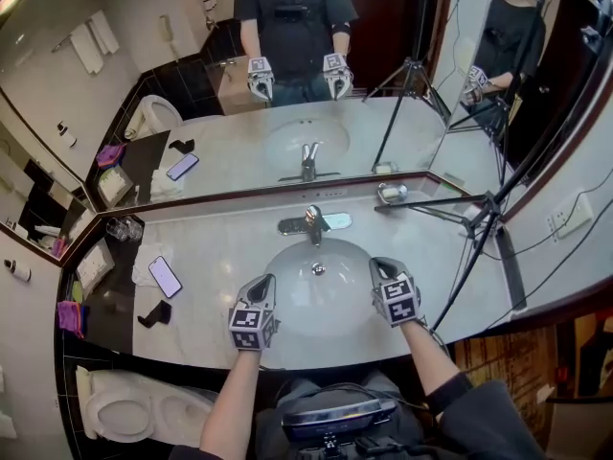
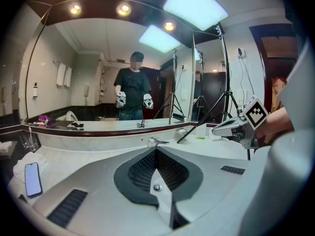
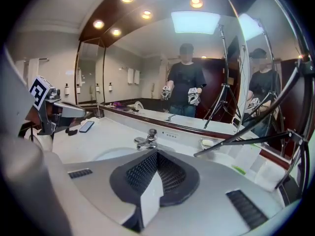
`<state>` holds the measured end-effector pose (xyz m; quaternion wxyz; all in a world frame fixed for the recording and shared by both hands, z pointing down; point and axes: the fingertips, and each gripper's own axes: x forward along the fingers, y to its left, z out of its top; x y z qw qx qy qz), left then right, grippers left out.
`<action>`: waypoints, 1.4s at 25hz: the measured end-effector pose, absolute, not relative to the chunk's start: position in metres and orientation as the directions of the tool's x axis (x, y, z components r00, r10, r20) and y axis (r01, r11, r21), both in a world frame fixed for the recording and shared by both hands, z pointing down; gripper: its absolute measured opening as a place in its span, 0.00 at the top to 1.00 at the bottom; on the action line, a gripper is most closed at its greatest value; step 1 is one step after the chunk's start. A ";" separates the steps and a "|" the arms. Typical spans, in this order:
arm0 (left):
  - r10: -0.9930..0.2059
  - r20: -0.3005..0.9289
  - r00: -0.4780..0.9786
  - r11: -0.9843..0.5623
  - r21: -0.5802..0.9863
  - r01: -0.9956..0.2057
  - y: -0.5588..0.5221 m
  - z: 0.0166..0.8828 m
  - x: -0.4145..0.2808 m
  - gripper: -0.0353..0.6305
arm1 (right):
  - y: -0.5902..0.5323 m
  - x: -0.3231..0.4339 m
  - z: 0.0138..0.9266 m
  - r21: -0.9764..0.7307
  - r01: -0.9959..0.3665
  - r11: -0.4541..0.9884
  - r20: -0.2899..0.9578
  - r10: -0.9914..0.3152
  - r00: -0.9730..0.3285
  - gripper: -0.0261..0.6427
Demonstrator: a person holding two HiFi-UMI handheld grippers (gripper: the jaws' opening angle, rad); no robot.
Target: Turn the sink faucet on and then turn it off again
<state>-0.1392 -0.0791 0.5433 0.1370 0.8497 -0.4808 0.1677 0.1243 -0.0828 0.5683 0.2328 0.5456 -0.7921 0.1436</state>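
— Where does everything stand?

— My left gripper and my right gripper both hang over the near rim of the white oval ceramic basin; each has its jaws pressed together with nothing between them; the chrome single-lever faucet sits behind the basin on the pale marble surface, well apart from both; I see no stream under the spout, so I judge the water is off.

— What worries you?

— The lever is polished, rounded metal, slick I'd guess, and my dark cross-hatched pads are the only grippy part I have; if I nudge it with closed jaws, the tip could skate off the curve and strike the spout; if I lift it too far, a hard jet could bounce off the smooth glazed bowl and spatter the surface, where a flat dark phone with a lit screen lies on a white cloth at the left.

— Anything on the right?

— A thin black tripod leg reaches across the surface to the right of the faucet, beside a small shallow soap dish; my right forearm is near the stand; a wide swing could knock it; the marble looks glossy and hard, so I'd expect a bumped leg to slide rather than catch.
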 end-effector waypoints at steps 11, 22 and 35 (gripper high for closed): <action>-0.750 0.423 0.508 -0.532 0.071 -0.844 -0.075 0.543 -0.130 0.94 | -0.066 0.154 0.583 -0.092 -0.957 0.276 0.500 -0.818 -0.284 0.94; -0.758 0.416 0.501 -0.524 0.067 -0.849 -0.078 0.542 -0.126 0.94 | -0.066 0.157 0.596 -0.033 -0.951 0.308 0.522 -0.806 -0.279 0.94; -0.772 0.417 0.480 -0.507 0.051 -0.860 -0.091 0.546 -0.127 0.94 | -0.111 0.112 0.605 0.523 -0.664 0.534 0.564 -0.801 -0.199 0.83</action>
